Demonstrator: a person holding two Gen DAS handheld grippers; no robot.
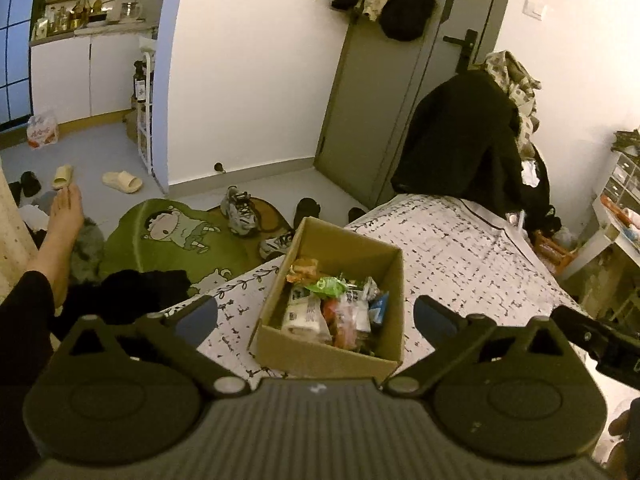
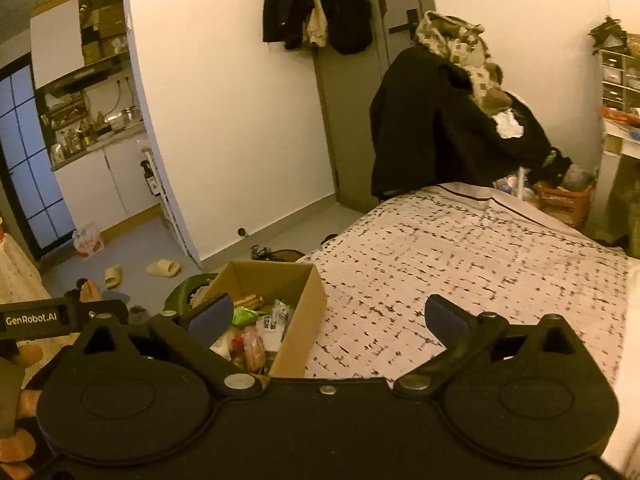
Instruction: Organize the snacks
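Observation:
An open cardboard box (image 1: 374, 276) stands near the left corner of the bed (image 1: 472, 256), filled with several snack packets (image 1: 340, 308), among them a green one and white ones. My left gripper (image 1: 316, 314) hangs just in front of the box, open wide, with nothing between its blue pads. In the right wrist view the same box (image 2: 308, 300) sits low and left, snack packets (image 2: 256, 328) showing inside. My right gripper (image 2: 328, 316) is open too, its left finger (image 2: 212, 314) overlapping the box, its right finger over bare bedspread. Neither gripper holds anything.
The patterned bedspread (image 2: 460, 264) stretches right of the box. A chair heaped with dark clothes (image 1: 464, 140) stands at the bed's far end by a grey door (image 1: 380, 100). Shoes (image 1: 240, 212), slippers (image 1: 122, 182), a green rug (image 1: 176, 240) and a person's bare foot (image 1: 64, 216) are on the floor left.

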